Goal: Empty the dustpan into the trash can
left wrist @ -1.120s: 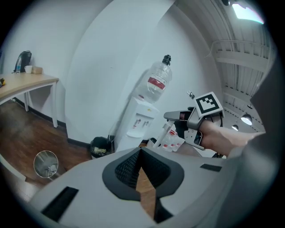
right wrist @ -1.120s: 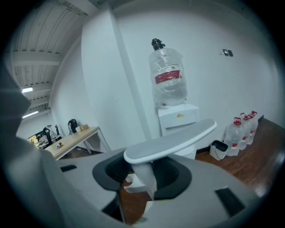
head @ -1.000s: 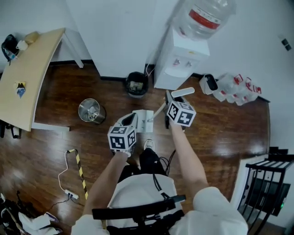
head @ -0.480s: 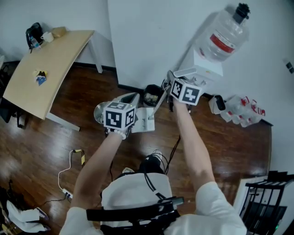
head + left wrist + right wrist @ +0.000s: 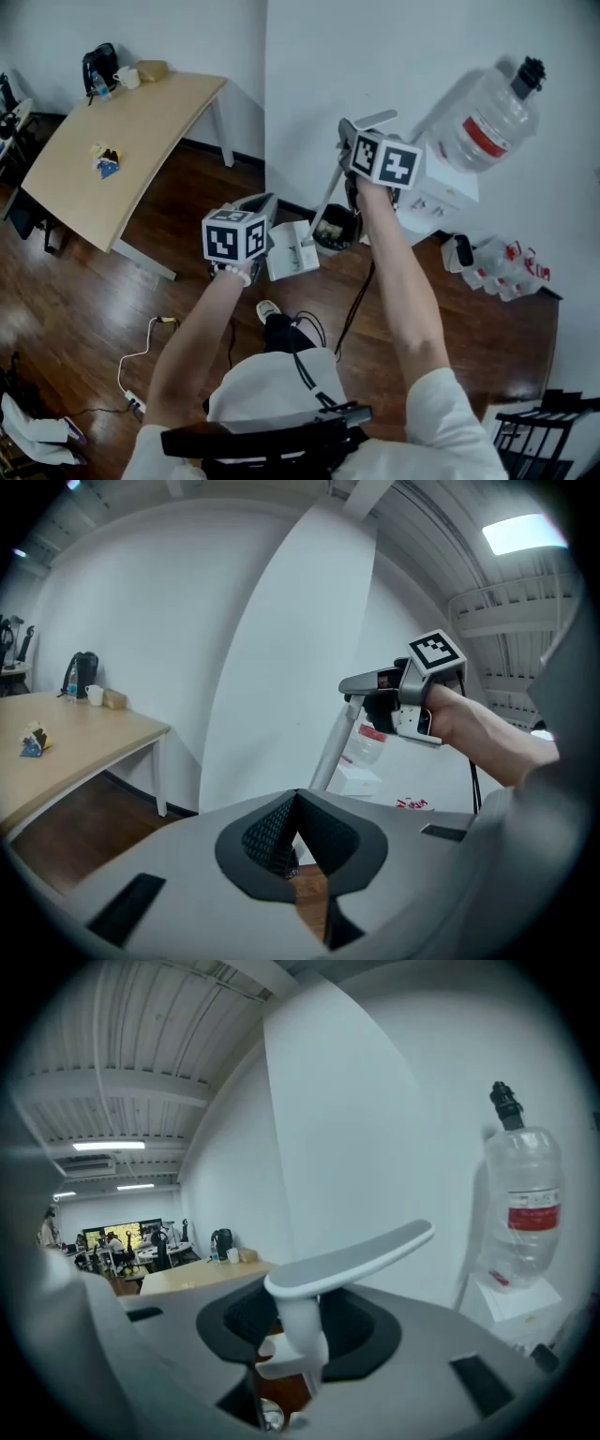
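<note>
A white dustpan (image 5: 291,251) hangs in the air with its long pole slanting up to a flat grey handle (image 5: 373,119). My right gripper (image 5: 349,141) is shut on the pole just under that handle (image 5: 347,1260), with the white pole between the pads (image 5: 300,1326). My left gripper (image 5: 267,214) is lower, at the pan's upper edge; its tips (image 5: 295,803) are pinched together and a white sliver shows behind them. The black trash can (image 5: 336,228), with rubbish in it, stands on the floor just right of the pan. The pole (image 5: 333,747) and my right gripper (image 5: 398,691) show in the left gripper view.
A water dispenser (image 5: 441,199) with a big bottle (image 5: 492,117) stands against the white wall right of the can. A wooden table (image 5: 122,141) is at the left. A cable (image 5: 141,352) lies on the wooden floor, and packs of bottles (image 5: 511,272) sit at the right.
Both grippers have risen and gone forward with the dustpan. The pan now hangs beside the black trash can. The silver bin seen earlier is out of sight.
</note>
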The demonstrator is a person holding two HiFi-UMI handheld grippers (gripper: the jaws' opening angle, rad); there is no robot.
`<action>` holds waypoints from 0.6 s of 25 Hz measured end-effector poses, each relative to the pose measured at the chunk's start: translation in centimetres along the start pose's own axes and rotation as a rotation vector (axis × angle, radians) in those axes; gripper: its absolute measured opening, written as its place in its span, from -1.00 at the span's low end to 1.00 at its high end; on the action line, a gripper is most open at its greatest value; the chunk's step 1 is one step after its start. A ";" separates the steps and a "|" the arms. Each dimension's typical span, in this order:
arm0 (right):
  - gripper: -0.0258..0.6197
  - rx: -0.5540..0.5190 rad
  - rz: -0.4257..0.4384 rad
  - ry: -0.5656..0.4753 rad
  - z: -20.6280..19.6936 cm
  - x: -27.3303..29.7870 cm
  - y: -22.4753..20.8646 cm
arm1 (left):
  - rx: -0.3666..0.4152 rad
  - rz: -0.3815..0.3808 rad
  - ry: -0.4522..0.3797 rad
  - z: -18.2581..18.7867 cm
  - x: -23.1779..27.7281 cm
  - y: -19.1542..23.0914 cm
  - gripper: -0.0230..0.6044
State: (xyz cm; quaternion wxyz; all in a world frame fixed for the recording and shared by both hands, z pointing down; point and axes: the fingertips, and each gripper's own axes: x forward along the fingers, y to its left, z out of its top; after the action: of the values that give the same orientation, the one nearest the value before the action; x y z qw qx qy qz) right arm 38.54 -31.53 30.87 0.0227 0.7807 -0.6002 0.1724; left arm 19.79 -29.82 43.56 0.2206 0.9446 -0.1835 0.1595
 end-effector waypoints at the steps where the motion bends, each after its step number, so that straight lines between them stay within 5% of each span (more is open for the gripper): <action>1: -0.52 -0.006 0.015 -0.008 1.1 0.9 0.8 | -0.016 0.010 -0.003 0.5 0.1 1.1 -0.93; 6: -0.53 -0.032 0.096 -0.010 4.0 6.4 4.7 | -0.058 0.065 -0.014 2.5 1.0 5.8 -0.93; 15: -0.52 -0.051 0.198 0.009 3.4 14.5 11.0 | -0.099 0.149 -0.041 6.4 0.9 12.7 -0.93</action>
State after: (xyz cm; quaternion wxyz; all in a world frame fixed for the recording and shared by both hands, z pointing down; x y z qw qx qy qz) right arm 32.17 -48.87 30.04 0.0283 0.7161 -0.6783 0.1621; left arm 16.72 -43.73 43.02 0.2508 0.9193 -0.2653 0.1467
